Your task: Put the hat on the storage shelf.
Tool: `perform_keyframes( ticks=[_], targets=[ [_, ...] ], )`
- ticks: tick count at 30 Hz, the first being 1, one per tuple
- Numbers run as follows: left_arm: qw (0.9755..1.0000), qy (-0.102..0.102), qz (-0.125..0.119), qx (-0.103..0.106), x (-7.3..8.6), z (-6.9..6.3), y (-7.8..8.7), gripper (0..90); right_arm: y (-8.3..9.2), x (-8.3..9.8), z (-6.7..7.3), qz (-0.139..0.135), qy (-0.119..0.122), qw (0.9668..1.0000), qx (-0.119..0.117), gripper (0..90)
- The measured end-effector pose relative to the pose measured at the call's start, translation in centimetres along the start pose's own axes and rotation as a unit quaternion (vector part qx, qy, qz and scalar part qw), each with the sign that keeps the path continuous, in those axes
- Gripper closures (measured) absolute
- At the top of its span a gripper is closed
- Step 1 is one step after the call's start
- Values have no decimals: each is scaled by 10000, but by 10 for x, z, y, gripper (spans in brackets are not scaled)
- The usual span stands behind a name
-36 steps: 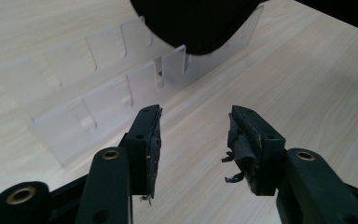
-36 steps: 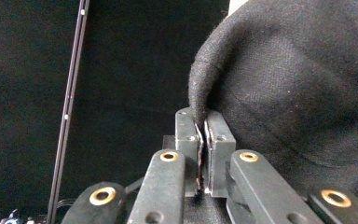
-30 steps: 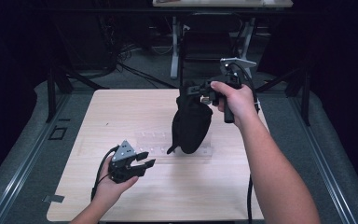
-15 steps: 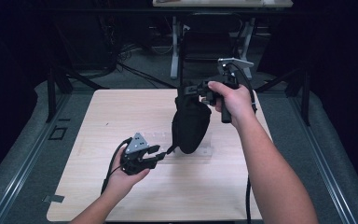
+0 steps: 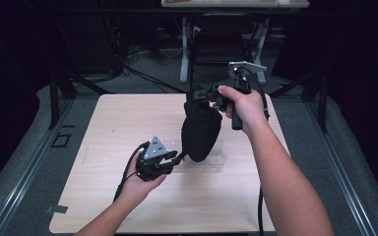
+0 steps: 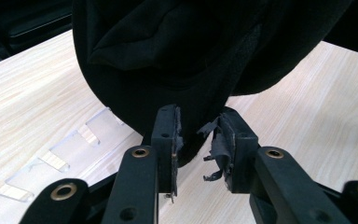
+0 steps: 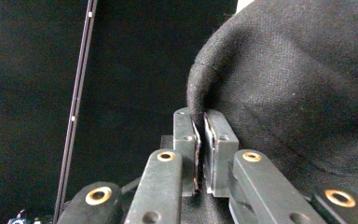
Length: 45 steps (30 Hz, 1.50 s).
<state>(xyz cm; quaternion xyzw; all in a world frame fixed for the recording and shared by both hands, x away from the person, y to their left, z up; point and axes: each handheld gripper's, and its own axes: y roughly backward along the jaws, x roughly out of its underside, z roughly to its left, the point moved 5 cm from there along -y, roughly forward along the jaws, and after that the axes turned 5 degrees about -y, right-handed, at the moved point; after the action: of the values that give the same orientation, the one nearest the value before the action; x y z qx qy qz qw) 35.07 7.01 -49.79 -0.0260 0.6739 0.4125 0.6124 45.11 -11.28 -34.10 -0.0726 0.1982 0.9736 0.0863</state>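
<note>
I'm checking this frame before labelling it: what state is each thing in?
Black cloth: hanging above the table, its top edge pinched, its bottom tip between the left jaws.
Right hand-held gripper: shut on the black cloth.
Left hand-held gripper: jaws have just been closing around the cloth's tip, pads not yet pressing.
Clear plastic piece: lying flat on the table.
Table: bears the plastic piece.

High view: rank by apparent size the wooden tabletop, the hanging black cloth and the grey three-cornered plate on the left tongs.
1. Light wooden tabletop
2. Black cloth hanging from the right tongs
3. Grey three-cornered plate on the left tongs
</note>
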Motion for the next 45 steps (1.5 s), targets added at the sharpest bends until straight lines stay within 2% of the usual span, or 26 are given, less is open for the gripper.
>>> perform_keyframes(
  ticks=[3, 5, 11, 15, 26, 30, 32, 33, 39, 44, 45],
  targets=[
    [10000, 5, 9, -6, 0, 0, 0, 719, 0, 0, 0, -4, -7, 10000, -5, 842],
    [10000, -15, 14, 21, 0, -1, 0, 767, -1, 0, 0, -5, -7, 10000, -12, 839],
    [9999, -101, 45, -32, 0, -2, 0, 805, -4, 1, 2, 6, 5, 10000, -45, 828],
    [9999, -97, 66, -57, 1, -1, 1, 811, -4, 2, 3, 40, -4, 9999, -147, 778],
    [9999, -86, 35, -140, 6, 2, 4, 825, 19, 4, 5, -36, 102, 9998, -172, 752],
    [9998, -82, 59, -179, 8, 4, 5, 835, 29, 4, -1, -122, 87, 9999, -83, 751],
    [9998, -47, 55, -183, 10, 5, 6, 837, 30, 4, -2, -142, 74, 9998, -78, 751],
    [9998, -39, 73, -187, 11, 6, 6, 839, 33, 4, -5, -133, 83, 9999, -4, 751],
    [9996, 64, 119, -242, 20, 12, 8, 846, 36, 5, -6, -168, 91, 9998, 20, 749],
    [9985, 95, 375, -387, 37, 17, 4, 838, 38, 6, -7, -140, 110, 9998, 57, 745],
    [9982, 163, 428, -380, 43, 18, 1, 835, 38, 6, -8, -148, 108, 9998, 58, 742]
  ],
)
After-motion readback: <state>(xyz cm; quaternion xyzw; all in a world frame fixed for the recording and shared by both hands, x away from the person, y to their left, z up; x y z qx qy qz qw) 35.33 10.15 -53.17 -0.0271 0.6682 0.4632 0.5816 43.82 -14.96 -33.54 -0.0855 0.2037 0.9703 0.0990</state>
